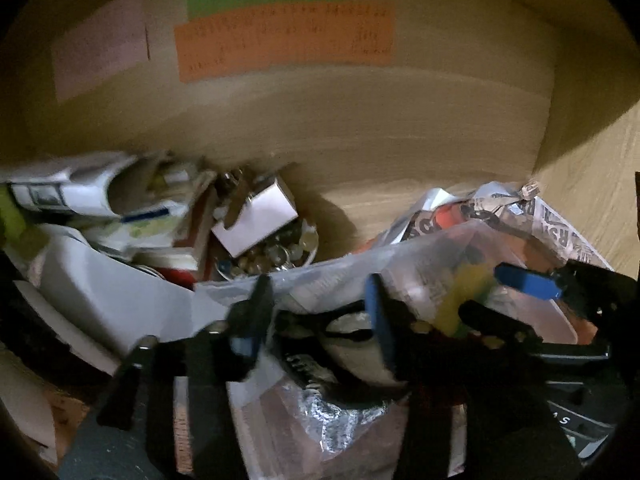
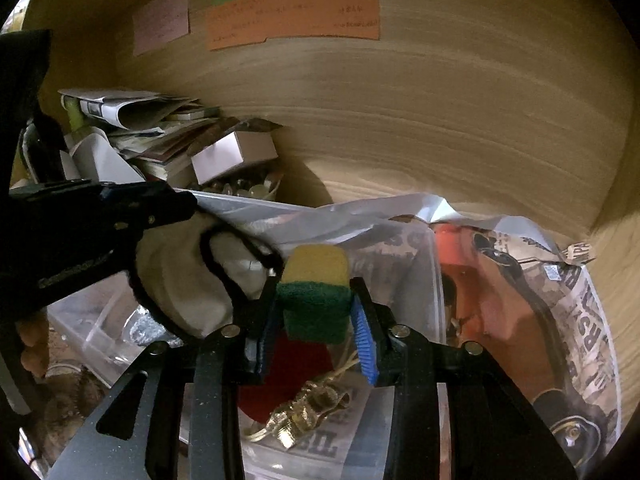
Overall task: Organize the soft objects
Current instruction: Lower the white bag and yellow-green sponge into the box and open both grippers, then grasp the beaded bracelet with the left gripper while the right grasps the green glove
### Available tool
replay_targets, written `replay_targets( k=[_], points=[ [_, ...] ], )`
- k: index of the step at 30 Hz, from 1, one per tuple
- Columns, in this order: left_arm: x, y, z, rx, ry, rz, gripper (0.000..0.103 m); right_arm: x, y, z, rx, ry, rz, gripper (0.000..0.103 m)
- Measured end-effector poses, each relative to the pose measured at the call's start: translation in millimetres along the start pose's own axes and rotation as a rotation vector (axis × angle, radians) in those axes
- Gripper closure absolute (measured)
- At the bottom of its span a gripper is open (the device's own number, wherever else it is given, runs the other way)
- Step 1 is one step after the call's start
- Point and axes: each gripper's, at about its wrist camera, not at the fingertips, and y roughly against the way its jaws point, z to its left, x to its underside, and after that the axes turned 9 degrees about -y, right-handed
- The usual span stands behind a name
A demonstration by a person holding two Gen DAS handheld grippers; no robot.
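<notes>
The right claw (image 2: 316, 320) pinches a light, squashy sponge (image 2: 316, 296) by its green scrubbing half, while the left claw (image 1: 316, 320) seems spread around a cloth (image 2: 184, 276)

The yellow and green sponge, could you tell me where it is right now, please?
In the right wrist view, the sponge sits centre frame, clamped in the right gripper, above the clear plastic bin, beside the beige cloth.

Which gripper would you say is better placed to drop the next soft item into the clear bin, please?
Right, probably: the right gripper is shut on the sponge, directly above the clear bin. The left gripper looks open.
</notes>
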Motion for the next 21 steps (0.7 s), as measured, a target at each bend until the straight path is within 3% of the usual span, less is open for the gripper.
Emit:
replay_targets(
  k=[1,3,10,14,21],
  points=[
    [-0.1,5.3,-0.1,-0.005,-0.006,-0.013,0.047,-0.2,1.8,0.3,0.003,0.000,-0.007,0.051],
    [-0.7,15.4,1.0,0.000,-0.010,-0.030,0.043,-1.2,7.7,0.8,0.010,0.001,-0.033,0.044],
    [4.3,56.1,9.8,-0.003,0.002,-0.093,0.026,-7.5,42.0,3.2,-0.015,-0.002,-0.115,0.029],
    [15.1,80.9,15.4,0.002,0.004,-0.124,0.011,-3.3,71.9,6.7,-0.040,0.011,-0.170,0.019],
    [46.2,106.1,18.6,-0.021,-0.012,-0.113,0.001,21.1,99.4,11.8,-0.049,0.029,-0.192,0.003]
  ],
)
